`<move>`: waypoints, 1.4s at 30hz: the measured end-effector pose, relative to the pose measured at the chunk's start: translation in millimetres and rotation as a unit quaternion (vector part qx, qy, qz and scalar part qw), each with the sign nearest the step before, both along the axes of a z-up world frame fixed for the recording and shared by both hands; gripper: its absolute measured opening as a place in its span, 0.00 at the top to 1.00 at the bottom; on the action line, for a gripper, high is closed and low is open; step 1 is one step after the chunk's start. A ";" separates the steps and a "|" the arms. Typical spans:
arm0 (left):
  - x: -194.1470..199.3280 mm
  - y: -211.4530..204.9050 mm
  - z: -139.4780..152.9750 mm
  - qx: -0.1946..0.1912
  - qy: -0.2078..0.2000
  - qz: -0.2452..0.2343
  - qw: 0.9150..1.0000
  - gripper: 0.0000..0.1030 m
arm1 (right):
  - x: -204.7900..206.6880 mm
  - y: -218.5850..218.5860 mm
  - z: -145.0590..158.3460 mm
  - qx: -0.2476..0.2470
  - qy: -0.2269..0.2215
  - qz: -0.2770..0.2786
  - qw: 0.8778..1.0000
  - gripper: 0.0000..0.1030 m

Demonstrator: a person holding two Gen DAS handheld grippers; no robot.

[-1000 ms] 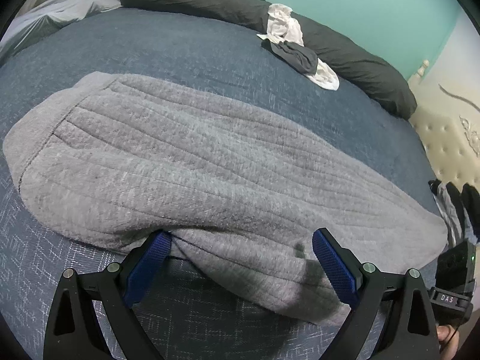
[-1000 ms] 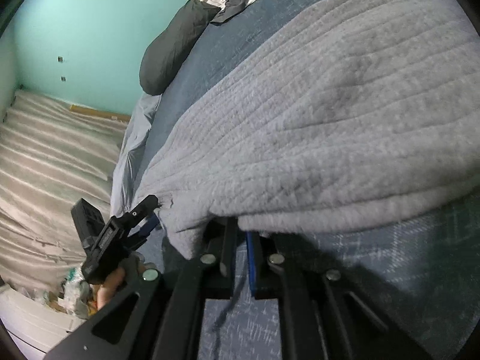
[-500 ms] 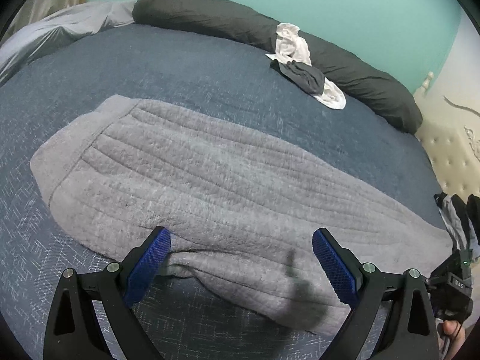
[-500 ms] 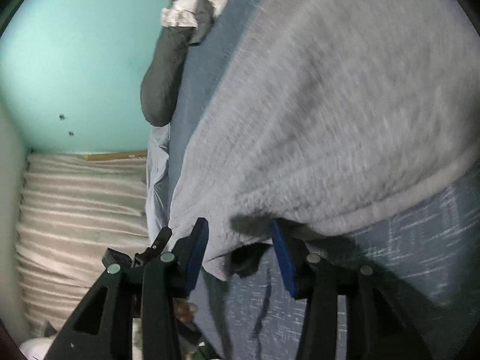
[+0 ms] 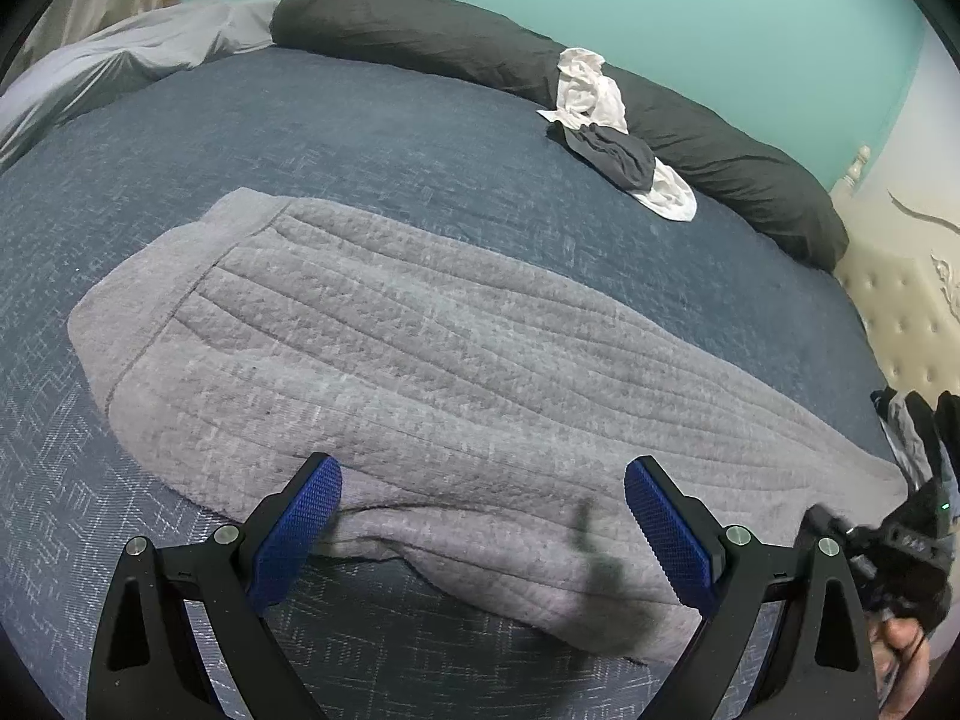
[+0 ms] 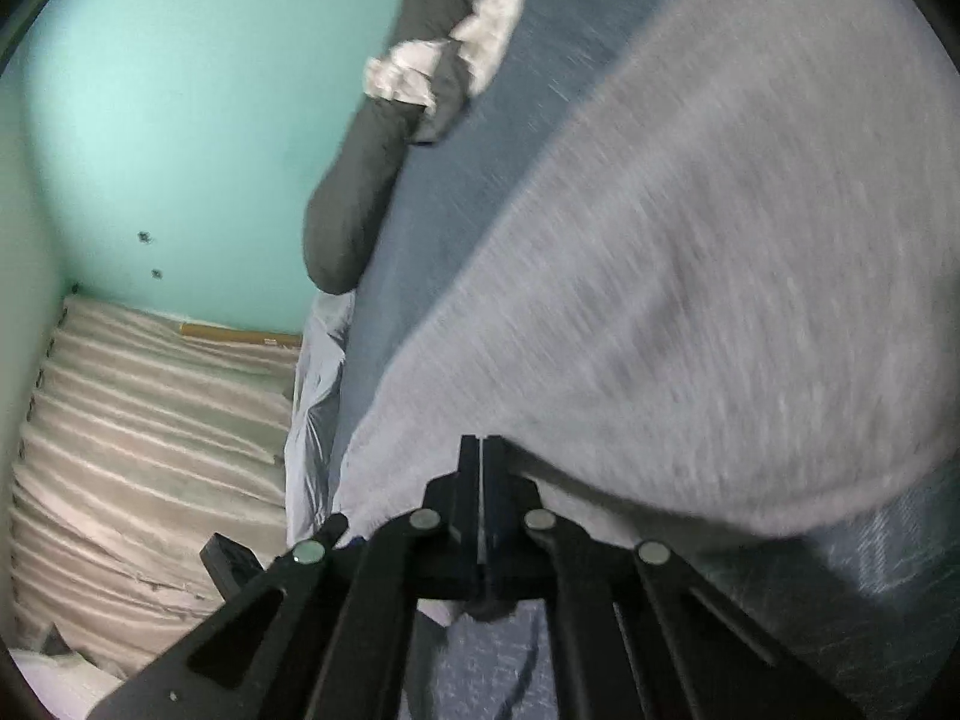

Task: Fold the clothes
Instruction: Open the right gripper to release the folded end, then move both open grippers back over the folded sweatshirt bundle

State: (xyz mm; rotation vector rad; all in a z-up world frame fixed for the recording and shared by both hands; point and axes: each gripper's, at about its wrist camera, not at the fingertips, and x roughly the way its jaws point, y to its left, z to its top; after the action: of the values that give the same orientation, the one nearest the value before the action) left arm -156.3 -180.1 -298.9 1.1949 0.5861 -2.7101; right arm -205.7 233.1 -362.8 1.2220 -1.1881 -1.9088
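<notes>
Garment: a grey ribbed knit garment (image 5: 432, 372) lies spread across the dark blue bedspread (image 5: 360, 138), its banded end toward the left of the left wrist view; the near edge shows a fold with a lower layer peeking out
Left gripper: the left gripper (image 5: 483, 516) hangs just above the garment's near edge, its blue-padded fingers (image 5: 300, 516) wide apart with nothing between them
Right gripper: the right gripper (image 6: 482, 450) has its jaws pressed together at the garment's (image 6: 690, 270) near edge; the fabric drapes right at the tips, but motion blur hides whether cloth is pinched between them, so I cannot tell
Hand: a person's hand (image 5: 900, 648) shows at the lower right of the left wrist view, under the black body of the other tool
Background: a long dark grey bolster (image 5: 480, 60) runs along the far side of the bed against a teal wall (image 5: 720, 12), with a small heap of white and dark clothes (image 5: 612, 132) resting against it
Right edge: a cream tufted headboard (image 5: 894, 312) stands past the bolster's end
</notes>
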 end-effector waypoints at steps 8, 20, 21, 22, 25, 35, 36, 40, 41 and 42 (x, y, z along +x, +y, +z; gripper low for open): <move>5.0 -8.6 3.1 -0.009 0.004 0.019 1.000 0.05 | -3.8 0.6 -10.9 0.035 -0.030 0.011 0.999 0.95; 25.0 -56.0 -1.0 -0.013 0.005 0.092 0.996 0.05 | -5.7 -0.3 -14.2 0.053 -0.033 0.020 0.998 0.75; 26.6 -60.2 -0.9 -0.011 0.006 0.098 0.995 0.05 | -5.9 -1.9 -12.7 0.054 -0.029 0.022 0.998 0.74; 28.6 -64.2 -0.2 -0.014 0.006 0.106 0.994 0.05 | -6.2 -3.5 -11.2 0.056 -0.026 0.023 0.998 0.73; 38.6 -79.5 6.0 -0.019 0.021 0.136 0.990 0.05 | -6.9 -8.2 -6.8 0.060 -0.015 0.029 0.998 0.69; 54.3 -127.8 -3.7 0.004 0.011 0.195 0.981 0.05 | -14.7 -32.0 23.9 0.095 0.037 0.064 0.993 0.68; 54.2 -130.0 -5.5 0.007 0.008 0.196 0.981 0.05 | -18.3 -35.6 28.8 0.101 0.041 0.068 0.992 0.68; 51.5 -133.5 -14.3 0.028 0.001 0.189 0.982 0.05 | -38.6 -55.9 51.2 0.141 0.060 0.097 0.984 0.67; 50.2 -133.6 -15.4 0.033 0.001 0.186 0.982 0.05 | -45.0 -63.0 57.3 0.155 0.064 0.108 0.980 0.67; 48.8 -132.9 -15.9 0.034 0.002 0.182 0.983 0.05 | -51.9 -71.7 63.1 0.170 0.071 0.124 0.975 0.67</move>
State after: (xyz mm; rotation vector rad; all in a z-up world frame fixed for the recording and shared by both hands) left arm -107.5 -313.0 -314.9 0.9831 0.8134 -2.4007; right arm -257.6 161.4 -299.8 1.3095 -0.6172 -2.0185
